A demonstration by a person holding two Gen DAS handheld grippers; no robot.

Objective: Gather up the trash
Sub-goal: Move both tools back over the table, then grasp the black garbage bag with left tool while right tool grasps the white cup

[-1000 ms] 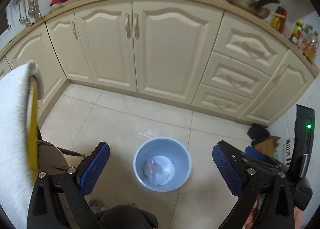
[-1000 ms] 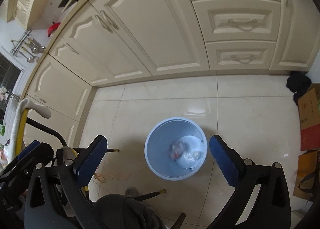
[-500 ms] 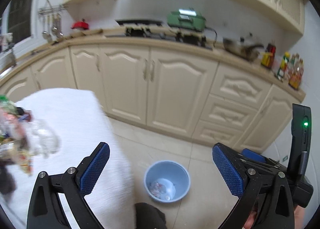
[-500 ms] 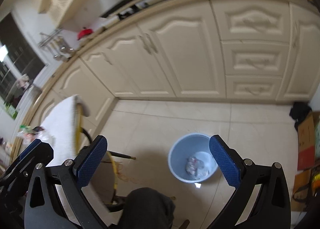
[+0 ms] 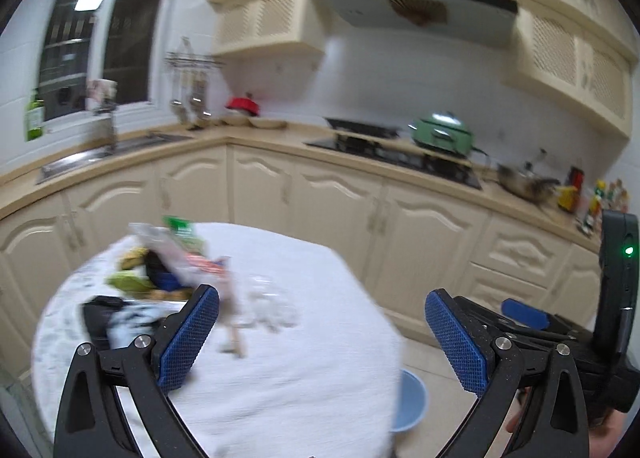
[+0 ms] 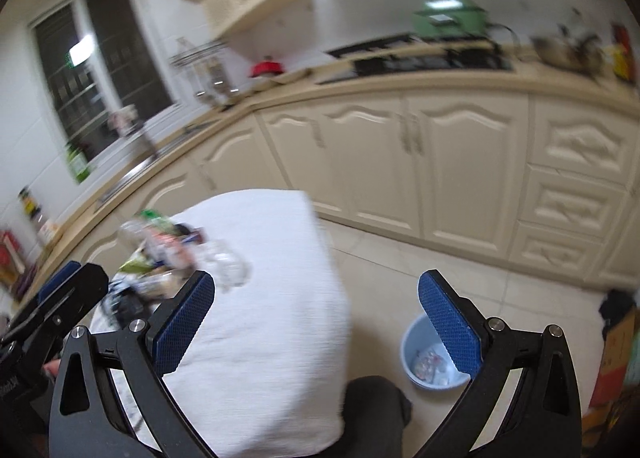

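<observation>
Left gripper (image 5: 322, 338) wide, empty, above white-clothed round desk (image 5: 304, 386). Right gripper (image 6: 316, 324) wide, empty. Blurred mixed wrapper trash (image 5: 168, 278) piled on desk. Pale-blue plastic bin (image 6: 412, 346) on floor.

White cloth (image 5: 304, 370) matt, nubbly; bin (image 6: 416, 350) smooth blue plastic; floor tiles (image 6: 400, 258) glossy.

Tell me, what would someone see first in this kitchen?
Probably the white table in the middle, with a messy pile of trash heaped at its far left side. Next, the blue bin on the floor to the table's right, already holding some scraps. Both tongs, left and right, hang wide open and empty in front.
</observation>
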